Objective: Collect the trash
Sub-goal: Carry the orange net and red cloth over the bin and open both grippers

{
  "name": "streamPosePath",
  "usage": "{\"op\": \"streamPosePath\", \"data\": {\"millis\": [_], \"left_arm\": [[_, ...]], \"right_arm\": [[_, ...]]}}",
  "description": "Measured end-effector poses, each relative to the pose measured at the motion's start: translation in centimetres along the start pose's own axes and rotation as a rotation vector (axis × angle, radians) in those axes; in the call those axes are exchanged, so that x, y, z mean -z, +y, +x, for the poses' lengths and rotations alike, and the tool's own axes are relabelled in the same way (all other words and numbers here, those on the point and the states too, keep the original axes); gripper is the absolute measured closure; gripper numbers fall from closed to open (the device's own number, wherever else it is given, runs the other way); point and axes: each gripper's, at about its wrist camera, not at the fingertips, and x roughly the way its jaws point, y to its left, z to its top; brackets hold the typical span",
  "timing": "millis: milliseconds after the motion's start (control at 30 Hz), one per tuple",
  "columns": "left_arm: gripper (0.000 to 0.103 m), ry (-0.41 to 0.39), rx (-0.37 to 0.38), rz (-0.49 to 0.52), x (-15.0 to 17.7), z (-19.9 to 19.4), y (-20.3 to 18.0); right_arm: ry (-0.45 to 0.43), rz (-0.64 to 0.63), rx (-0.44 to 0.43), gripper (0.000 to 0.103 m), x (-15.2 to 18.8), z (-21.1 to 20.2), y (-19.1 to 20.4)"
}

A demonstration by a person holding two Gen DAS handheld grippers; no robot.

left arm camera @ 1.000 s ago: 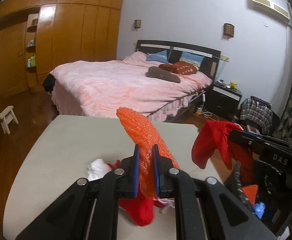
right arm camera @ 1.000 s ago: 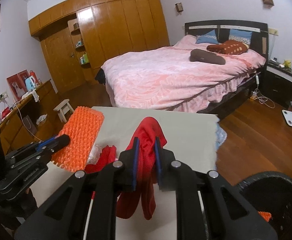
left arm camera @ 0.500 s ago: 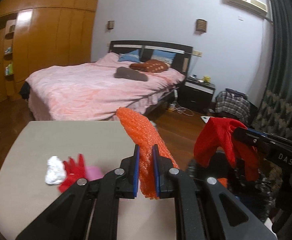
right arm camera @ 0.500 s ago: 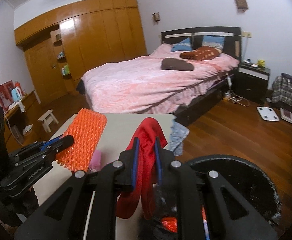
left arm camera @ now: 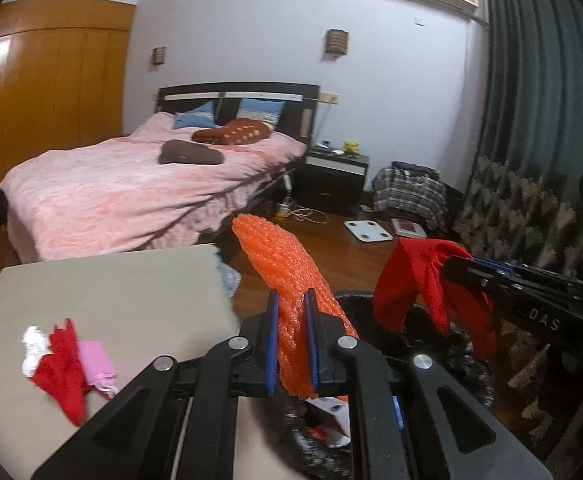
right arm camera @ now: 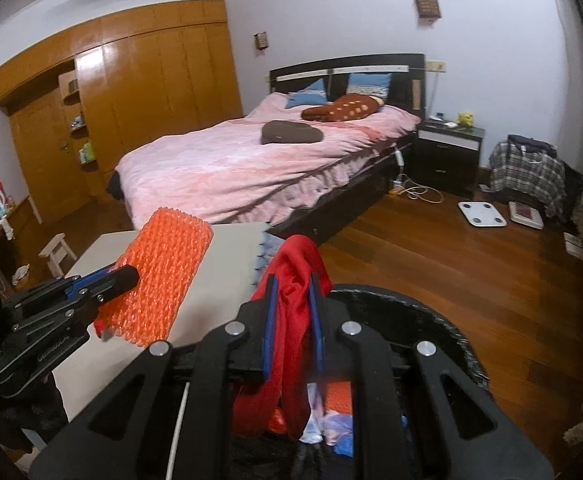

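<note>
Left wrist view, left to right: beige table [left arm camera: 103, 292] with leftover scraps near its left edge, a white crumpled bit [left arm camera: 32, 347], a red scrap [left arm camera: 61, 368] and a pink piece [left arm camera: 95, 364], all touching in one small heap. Left gripper [left arm camera: 292, 344] is clenched tight on the orange foam net [left arm camera: 287, 280]; blue pads press both sides of it, most of the net sticks up above the fingers, a short end hangs below. Under and just right of the fingers sits the black trash bin [left arm camera: 463, 372], some paper and orange trash visible inside. Far right, the right gripper [left arm camera: 457, 268] comes in from the edge, clamped on the red cloth [left arm camera: 423, 280], which droops over the bin.

Right wrist view, left to right: left gripper [right arm camera: 125, 278] at left, pinching the orange foam net [right arm camera: 163, 280], net held flat-on over the table [right arm camera: 219, 264] near its right end. Centre: right gripper [right arm camera: 293, 332] nearly closed, grasping the red cloth [right arm camera: 295, 280]; cloth bunches above the pads and hangs down between the fingers into the mouth of the trash bin [right arm camera: 443, 328]. Bin holds red, orange, white and blue scraps below the cloth. Bin stands on wooden floor [right arm camera: 471, 264] just beside the table's right edge.
</note>
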Motion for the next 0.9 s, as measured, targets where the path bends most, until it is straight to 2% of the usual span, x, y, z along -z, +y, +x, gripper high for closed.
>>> {"op": "streamPosePath", "data": {"millis": [233,500,900], "left_arm": [[0.091,0.045,0.066,0.028,0.8,2.2,-3.0],[0.091,0.081,0.108,0.068,1.8,4.4,-5.6],[0.091,0.152,0.152,0.086,2.8,7.7,-7.3]], "right_arm": [[0.026,0.025,0.056,0.089,1.4,-0.2,-3.4],[0.045,0.06,0.085,0.089,2.8,-0.2,-5.7],[0.103,0.079,0.11,0.089,4.7,1.5,-7.8]]}}
